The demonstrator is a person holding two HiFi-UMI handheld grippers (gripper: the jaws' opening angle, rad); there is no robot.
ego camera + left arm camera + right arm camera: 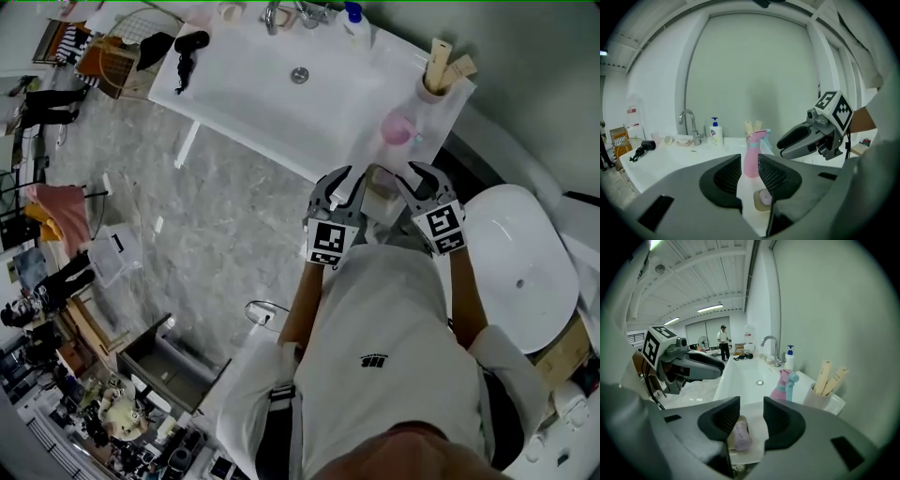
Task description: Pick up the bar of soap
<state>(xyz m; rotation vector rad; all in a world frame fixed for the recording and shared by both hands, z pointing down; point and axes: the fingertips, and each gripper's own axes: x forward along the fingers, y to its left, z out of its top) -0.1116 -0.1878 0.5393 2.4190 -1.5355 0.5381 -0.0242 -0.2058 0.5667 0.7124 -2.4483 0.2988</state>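
1. Hair dryer [187, 47]: lies at the left end of the white surface [234, 94], well apart from the task's thing.
2. Tap [272, 14]: stands at the back edge, behind the sink bowl [299, 74].
3. Left tongs [342, 183]: held above the front edge of the surface. The jaws stand a little apart with nothing gripped; only the spray bottle and the soap dish show through the gap, farther off.
4. Pump bottle [354, 14]: at the back edge, just right of the tap.
5. Bar of soap [742, 436]: pale lilac, lying in its dish [740, 419] at the front right corner of the surface, below and between the two pairs of tongs. Neither pair touches it.
6. Spray bottle [396, 128]: pink, upright, just behind the dish.
7. Right tongs [419, 180]: level with the left pair. The jaws are narrowly parted and empty, and the soap lies beneath them.
8. Cup of wooden sticks [431, 89]: at the back right corner.
9. Step in hand: the approach; the grasp is not yet begun.
10. Next move: one pair of tongs probably has to spread wider than the bar, descend into the dish and close across the bar's narrow sides. A firm, level grip seems wise, as the bar may be slippery.
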